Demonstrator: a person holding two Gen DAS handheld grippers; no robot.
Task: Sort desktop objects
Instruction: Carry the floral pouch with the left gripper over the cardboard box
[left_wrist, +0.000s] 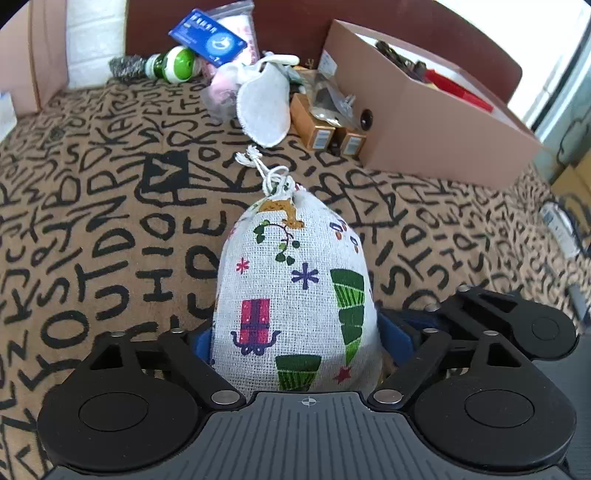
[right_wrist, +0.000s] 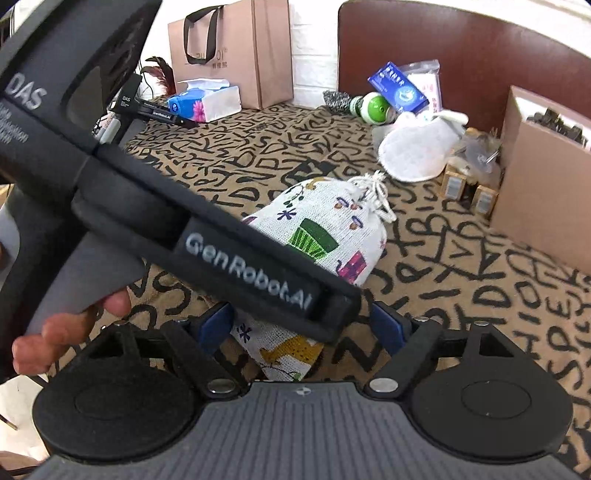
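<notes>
A white drawstring pouch (left_wrist: 295, 295) printed with trees and gifts fills the middle of the left wrist view. My left gripper (left_wrist: 295, 332) is shut on the pouch, its blue pads pressed on both sides. In the right wrist view the same pouch (right_wrist: 325, 229) shows beyond the left gripper's black body (right_wrist: 207, 236), which crosses the frame. My right gripper (right_wrist: 299, 328) is open, its blue pads (right_wrist: 386, 326) wide apart around the pouch's lower end without pressing it.
A pink box (left_wrist: 424, 122) with small items stands at the right. A pile at the back holds a white cloth bag (left_wrist: 264, 107), small brown boxes (left_wrist: 314, 125), a green-white bottle (left_wrist: 173, 64) and a blue packet (left_wrist: 207, 37). A paper bag (right_wrist: 236, 48) and tissue pack (right_wrist: 207, 99) stand at back left.
</notes>
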